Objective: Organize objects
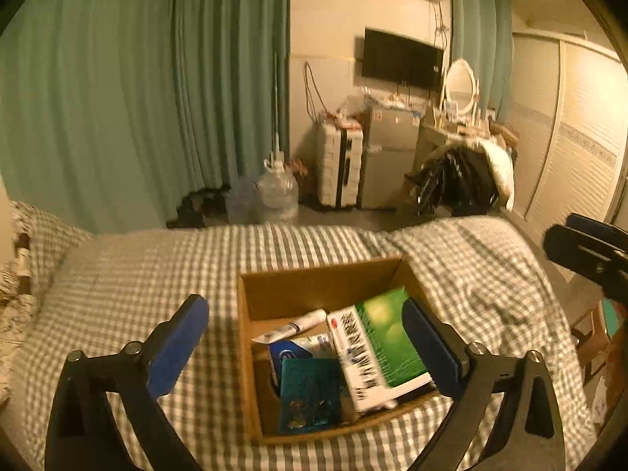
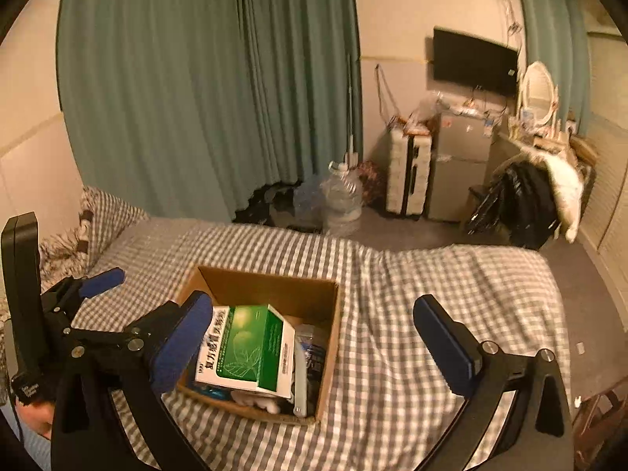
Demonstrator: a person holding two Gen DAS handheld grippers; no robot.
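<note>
Hovering over the bed's near edge, the left gripper [image 1: 306, 333] and right gripper [image 2: 314, 333] both gape wide, holding nothing. Below them the cardboard box [image 1: 314, 278] holds the green carton [image 2: 251, 349], leaning atop smaller items. Packing looks about finished; next comes checking the checked bedspread [image 2: 431, 274] for strays.

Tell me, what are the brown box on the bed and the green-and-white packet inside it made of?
The box looks like plain matte cardboard: brown, thin walls, open top. The packet seems to be printed paperboard with a slight sheen, sharp folded edges and printed lettering. The bed cover beneath looks like soft checked cloth, wrinkled.
</note>
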